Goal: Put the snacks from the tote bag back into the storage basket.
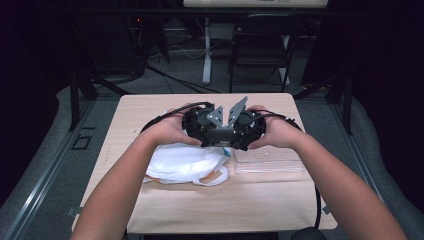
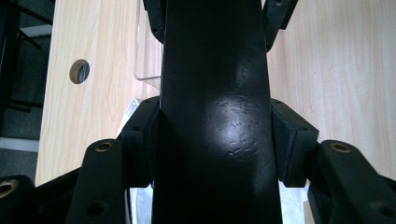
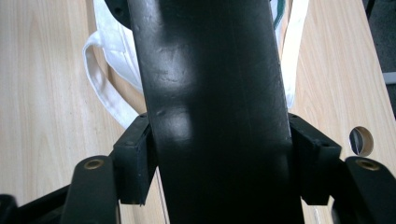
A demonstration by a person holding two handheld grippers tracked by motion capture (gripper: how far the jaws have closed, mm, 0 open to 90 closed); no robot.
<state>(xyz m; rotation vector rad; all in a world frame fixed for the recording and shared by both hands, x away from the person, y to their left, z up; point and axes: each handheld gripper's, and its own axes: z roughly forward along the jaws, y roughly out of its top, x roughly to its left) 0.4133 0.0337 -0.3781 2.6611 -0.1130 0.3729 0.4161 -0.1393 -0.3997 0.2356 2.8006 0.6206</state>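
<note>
High view: both hands meet over the middle of the counter (image 1: 145,112), the left hand (image 1: 170,131) and right hand (image 1: 277,132) each carrying its tongs, noses pointed at each other. Between them is one black piece (image 1: 223,137), lifted off the counter and hanging just above the near edge of a white cloth bag (image 1: 182,165). A clear plastic sleeve (image 1: 270,162) lies flat just right of the bag.

Key relation: the piece's long axis runs left to right across the counter, straight from one tongs to the other. Each tongs takes an opposite end, so neither hand is nearer.

Left gripper view: the left tongs (image 2: 217,140) are clenched on the black piece, with both pads flat against its side edges and no gap visible.

Right gripper view: same story. The right tongs (image 3: 222,158) are clamped on the piece, pads touching both sides, with the bag's white handle loop below it.

Look of the piece: wide, flat, glossy black, hard-looking, with small scuffs and dimples catching the light and a slight taper along its length. Can't tell what it is or whether it's one part or two.

Likely next step: pulling or twisting along that shared axis, so both grips need to stay square.
</note>
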